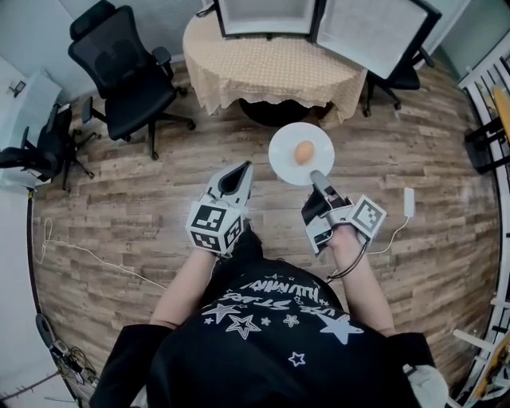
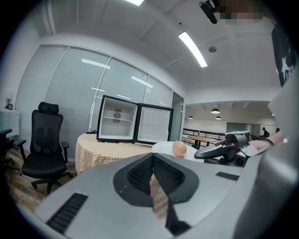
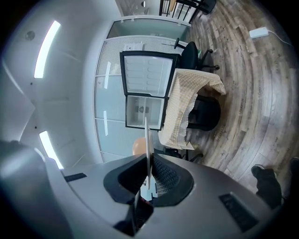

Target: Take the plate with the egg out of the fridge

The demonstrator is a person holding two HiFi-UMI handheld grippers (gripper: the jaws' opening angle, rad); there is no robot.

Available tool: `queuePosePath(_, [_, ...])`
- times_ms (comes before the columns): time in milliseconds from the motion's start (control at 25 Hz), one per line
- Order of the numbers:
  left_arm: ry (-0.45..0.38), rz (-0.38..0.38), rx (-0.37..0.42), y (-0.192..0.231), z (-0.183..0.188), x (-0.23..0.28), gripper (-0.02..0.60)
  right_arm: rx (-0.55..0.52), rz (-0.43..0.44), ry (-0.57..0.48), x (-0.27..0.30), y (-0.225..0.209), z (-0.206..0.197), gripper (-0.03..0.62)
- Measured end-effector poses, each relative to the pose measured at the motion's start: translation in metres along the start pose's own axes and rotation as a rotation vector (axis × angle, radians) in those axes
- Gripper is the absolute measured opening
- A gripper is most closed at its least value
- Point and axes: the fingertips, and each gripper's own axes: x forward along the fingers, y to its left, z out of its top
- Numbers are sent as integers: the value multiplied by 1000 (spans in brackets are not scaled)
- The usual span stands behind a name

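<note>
A white plate with a brown egg on it hangs level over the wooden floor, in front of the clothed table. My right gripper is shut on the plate's near rim; in the right gripper view the plate shows edge-on between the pads, with the egg behind it. My left gripper floats left of the plate, shut and holding nothing. The left gripper view shows its tips meeting, with the plate and egg beyond. The small fridge stands on the table with its door open.
A round table with a checked cloth carries the fridge. Black office chairs stand to the left and another is behind the table on the right. A white adapter with a cable lies on the floor at right. Railings run along the right edge.
</note>
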Motion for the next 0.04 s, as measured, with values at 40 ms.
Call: queuePosePath(40, [-1,0,-1,-7,-2,-3,6,2,1,1,-8,-1,-1,37])
